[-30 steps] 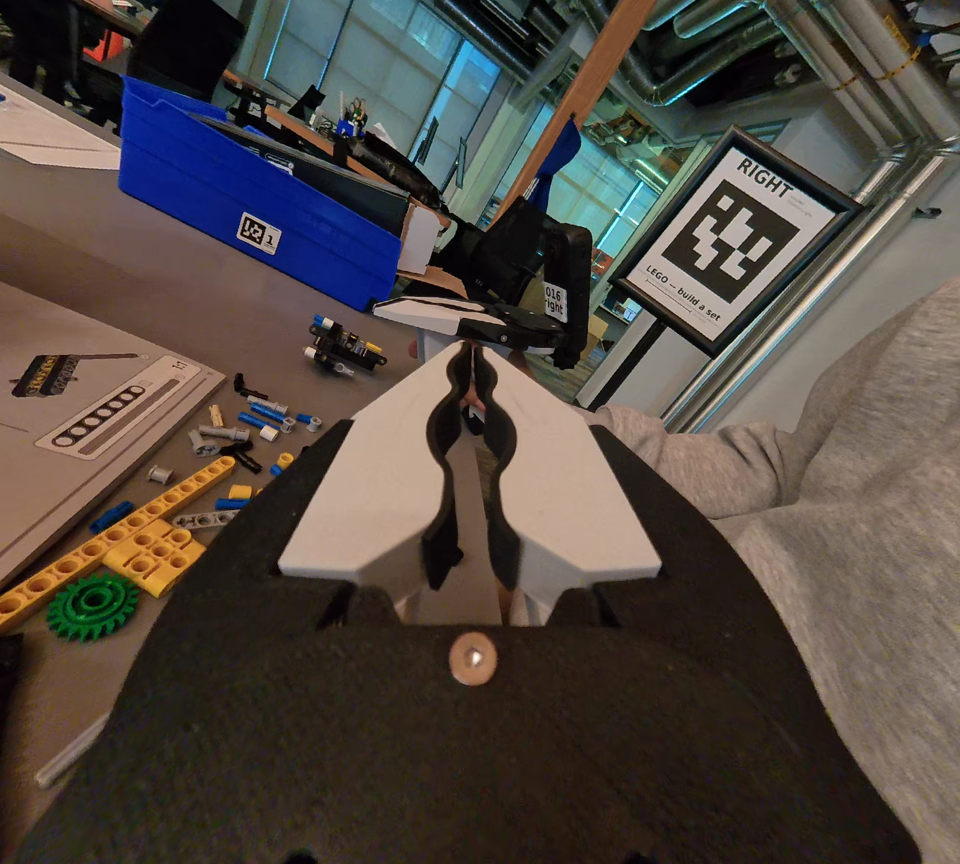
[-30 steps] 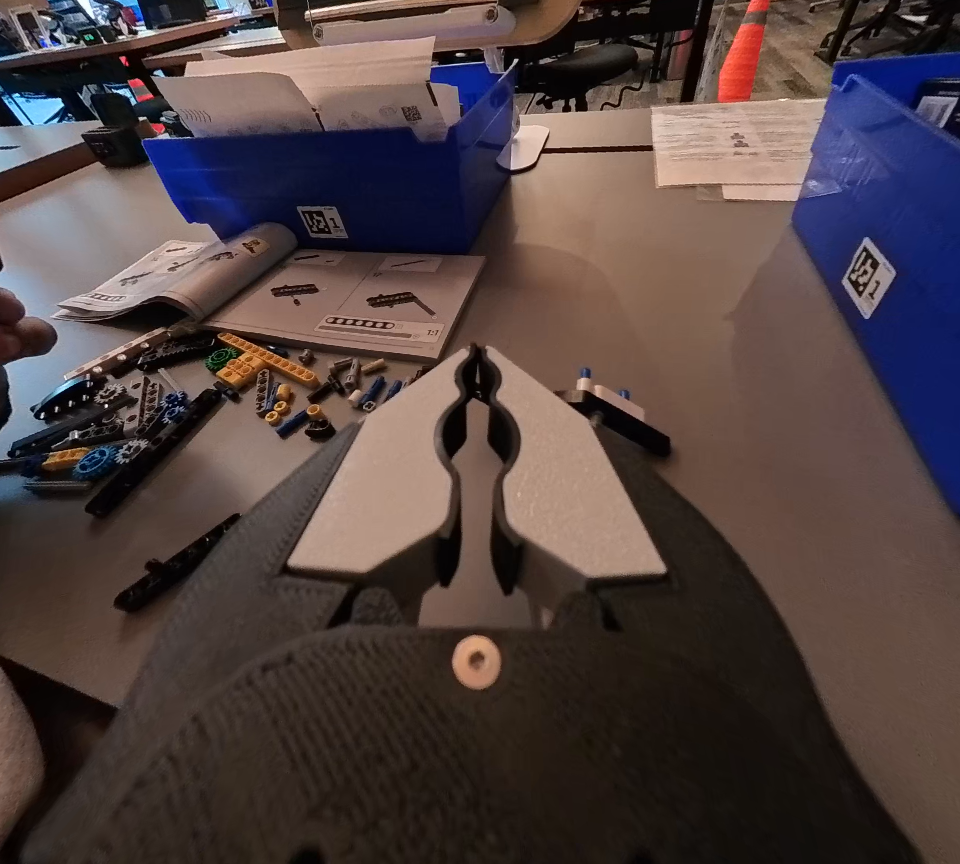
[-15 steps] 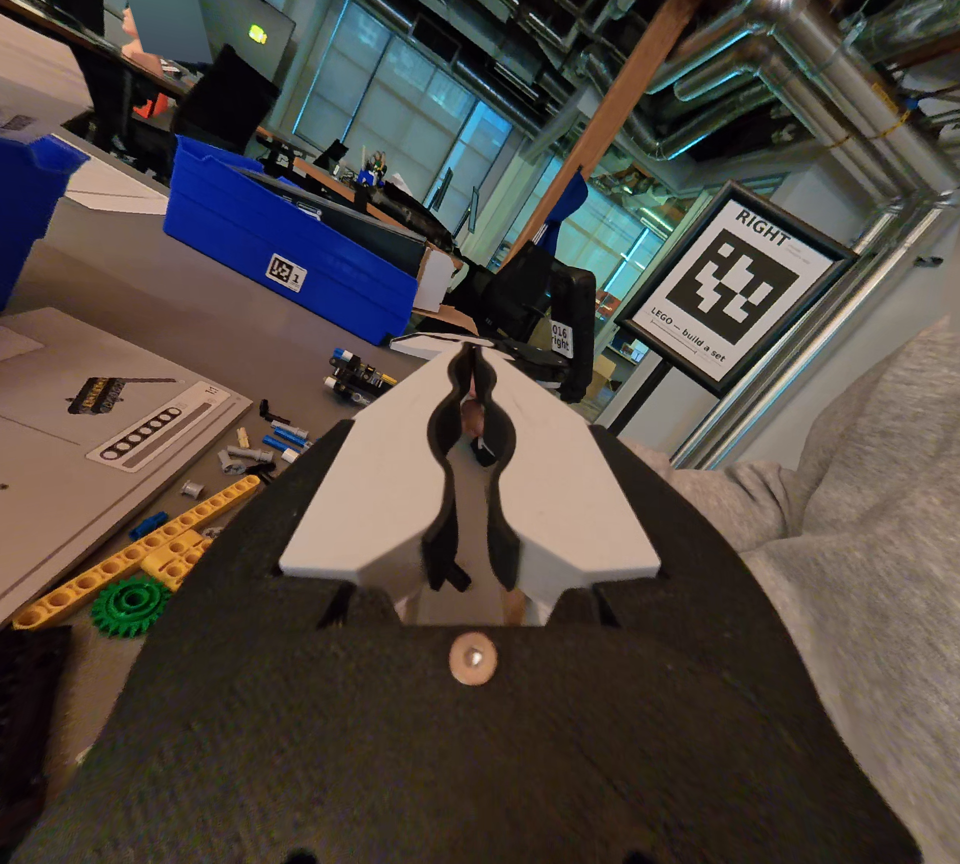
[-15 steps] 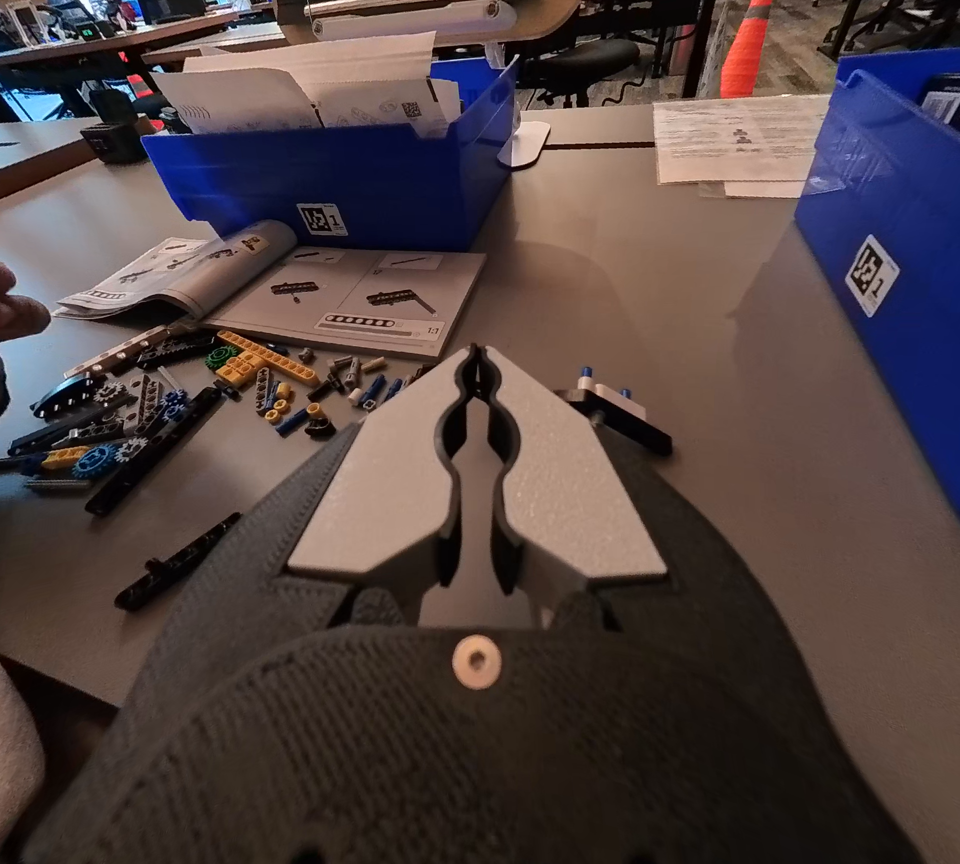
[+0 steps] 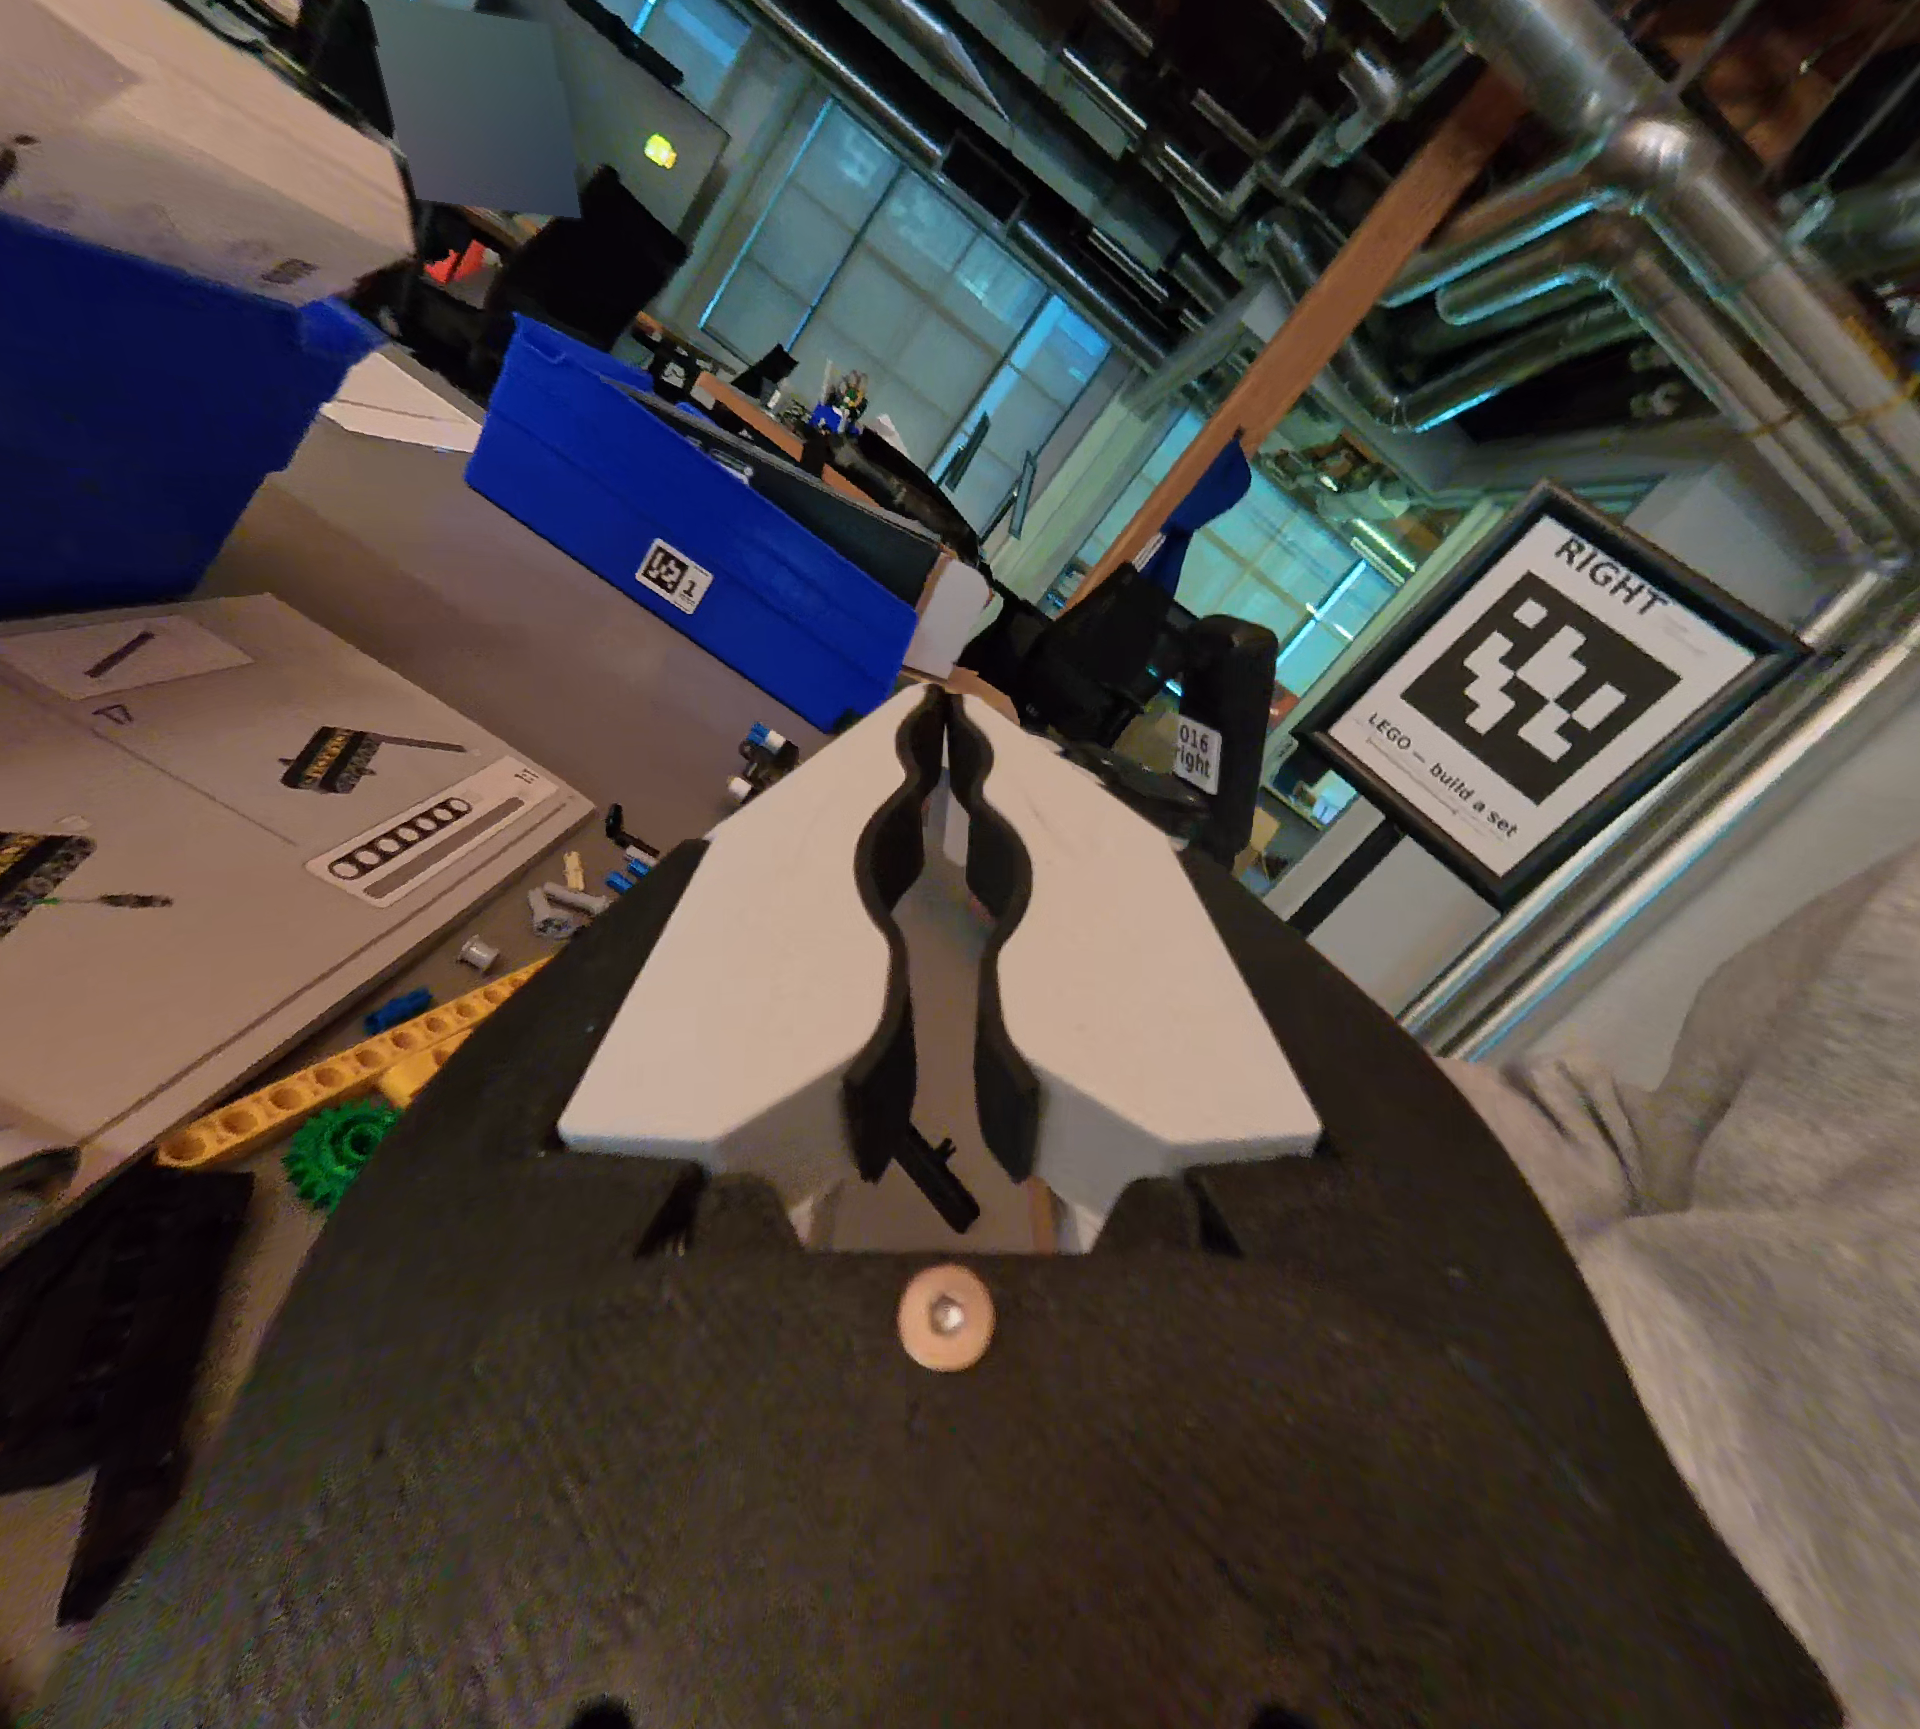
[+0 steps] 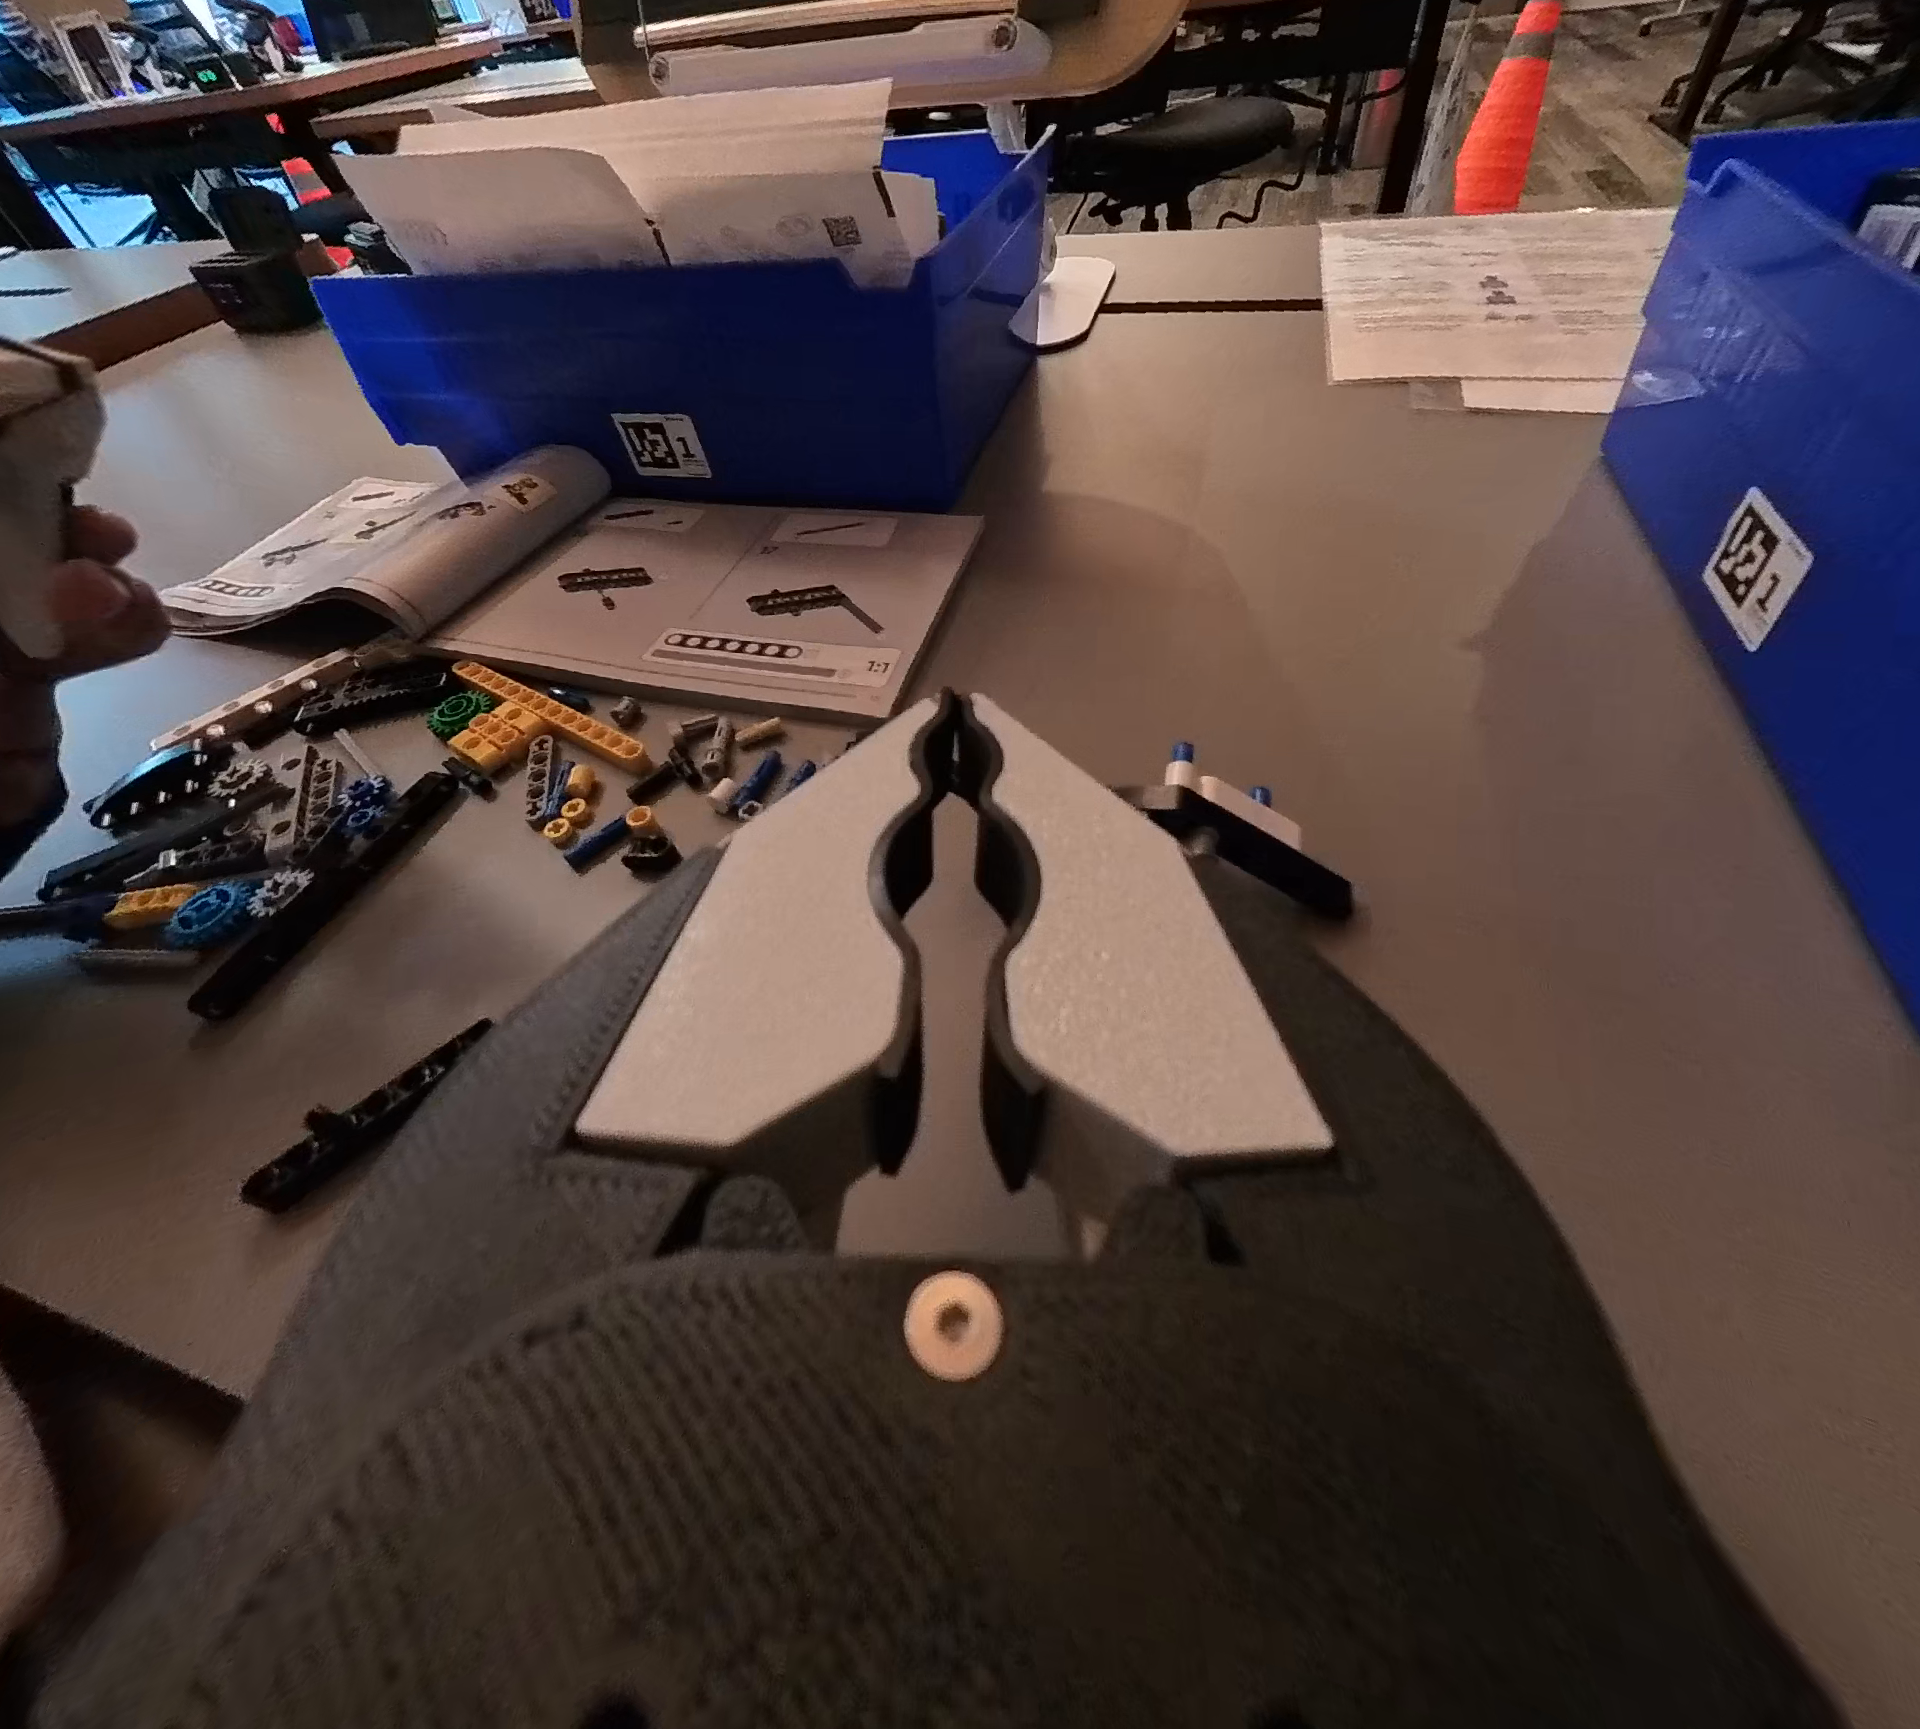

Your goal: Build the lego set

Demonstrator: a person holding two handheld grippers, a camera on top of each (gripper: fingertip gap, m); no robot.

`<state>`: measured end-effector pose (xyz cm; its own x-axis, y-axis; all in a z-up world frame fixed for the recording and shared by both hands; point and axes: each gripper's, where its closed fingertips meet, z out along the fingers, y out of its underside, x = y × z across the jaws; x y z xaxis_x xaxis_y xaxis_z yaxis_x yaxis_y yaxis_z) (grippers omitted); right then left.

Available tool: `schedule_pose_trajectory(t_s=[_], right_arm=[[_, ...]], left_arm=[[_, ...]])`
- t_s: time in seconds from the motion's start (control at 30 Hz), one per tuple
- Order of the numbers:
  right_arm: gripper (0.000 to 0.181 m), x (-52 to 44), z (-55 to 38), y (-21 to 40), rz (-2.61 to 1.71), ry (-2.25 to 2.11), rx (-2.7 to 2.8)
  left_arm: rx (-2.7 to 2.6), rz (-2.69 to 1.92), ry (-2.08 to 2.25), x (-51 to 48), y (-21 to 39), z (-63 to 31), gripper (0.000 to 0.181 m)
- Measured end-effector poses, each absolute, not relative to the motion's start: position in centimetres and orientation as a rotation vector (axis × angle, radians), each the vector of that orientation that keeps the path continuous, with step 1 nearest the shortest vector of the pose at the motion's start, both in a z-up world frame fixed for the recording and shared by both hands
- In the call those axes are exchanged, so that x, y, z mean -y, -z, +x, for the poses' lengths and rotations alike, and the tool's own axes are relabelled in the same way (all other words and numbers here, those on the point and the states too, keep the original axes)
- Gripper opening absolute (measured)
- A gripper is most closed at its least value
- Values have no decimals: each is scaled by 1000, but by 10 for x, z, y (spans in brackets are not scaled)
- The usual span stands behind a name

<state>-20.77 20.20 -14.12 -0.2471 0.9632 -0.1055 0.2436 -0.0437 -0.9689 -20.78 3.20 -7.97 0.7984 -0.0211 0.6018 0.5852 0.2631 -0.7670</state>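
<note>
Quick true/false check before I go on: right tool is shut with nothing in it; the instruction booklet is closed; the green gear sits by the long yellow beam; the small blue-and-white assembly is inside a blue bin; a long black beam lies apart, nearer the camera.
1. The right tool is shut and empty. True.
2. The instruction booklet is closed. False: it lies open on the table.
3. The green gear sits by the long yellow beam. True.
4. The blue-and-white assembly is inside a blue bin. False: it lies on the table.
5. A long black beam lies apart. True.
</note>
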Motion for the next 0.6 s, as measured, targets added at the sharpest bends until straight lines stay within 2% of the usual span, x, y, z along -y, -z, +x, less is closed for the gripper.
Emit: schedule_pose_trajectory(t_s=[0.03, 0.33, 0.6], right_arm=[[0, -201, -207, 141, -1303, -1343, 1548], [0, -203, -203, 133, -1256, -1348, 1495], [0, -182, -200, 140, -1223, -1460, 1665]], left_arm=[[547, -1244, 440, -31, 80, -209, 0], [598, -1093, 412, 2, 64, -229, 0], [680, -1083, 160, 25, 67, -247, 0]])
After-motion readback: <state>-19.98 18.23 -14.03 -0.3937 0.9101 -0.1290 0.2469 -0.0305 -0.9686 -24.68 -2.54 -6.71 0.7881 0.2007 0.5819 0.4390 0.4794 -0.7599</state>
